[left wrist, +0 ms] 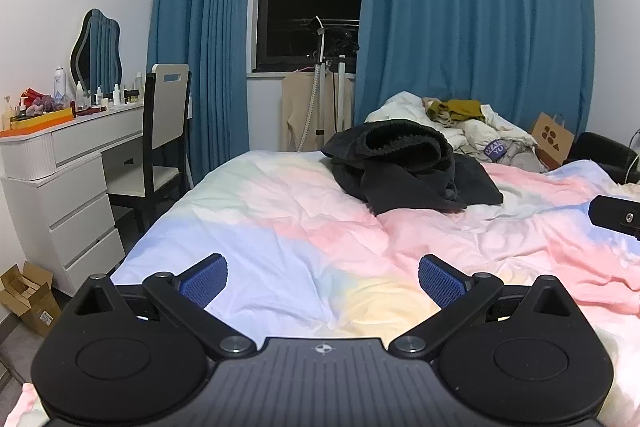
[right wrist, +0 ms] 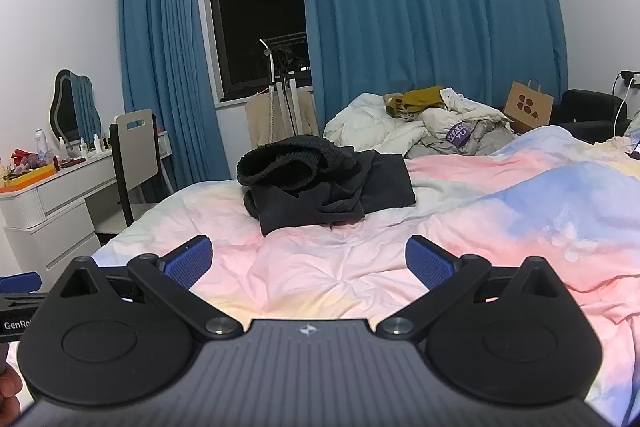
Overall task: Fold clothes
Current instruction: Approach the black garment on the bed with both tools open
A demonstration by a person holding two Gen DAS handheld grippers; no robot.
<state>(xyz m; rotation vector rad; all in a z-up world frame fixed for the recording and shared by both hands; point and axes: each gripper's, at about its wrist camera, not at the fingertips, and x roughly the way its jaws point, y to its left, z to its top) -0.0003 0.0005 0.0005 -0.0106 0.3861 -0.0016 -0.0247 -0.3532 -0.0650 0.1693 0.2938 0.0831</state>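
— Left wrist view first: what have we got?

— The left gripper (left wrist: pixel 323 277) hangs over the near part of the bed (left wrist: pixel 280 227), blue pads spread as wide as they go, nothing between them but pastel sheet. The black clothes (left wrist: pixel 408 167) sit in a crumpled heap further up the bed, well apart from the fingers. Beyond them there's a pile of pale bedding (left wrist: pixel 460 125) below the blue curtains (left wrist: pixel 472 7).

— And to the side?

— A white dresser (left wrist: pixel 60 179) with a chair (left wrist: pixel 166 131) on the left. At the right edge, a sliver of the right gripper (left wrist: pixel 618 215) pokes in.

— Now the right wrist view.

— Same story: the right gripper (right wrist: pixel 309 261) is wide open and empty above the sheet. The black clothes (right wrist: pixel 320 183) lie straight ahead, near but untouched, a knitted piece bunched on top of flatter dark fabric. A brown paper bag (right wrist: pixel 528 107) stands at the far right.
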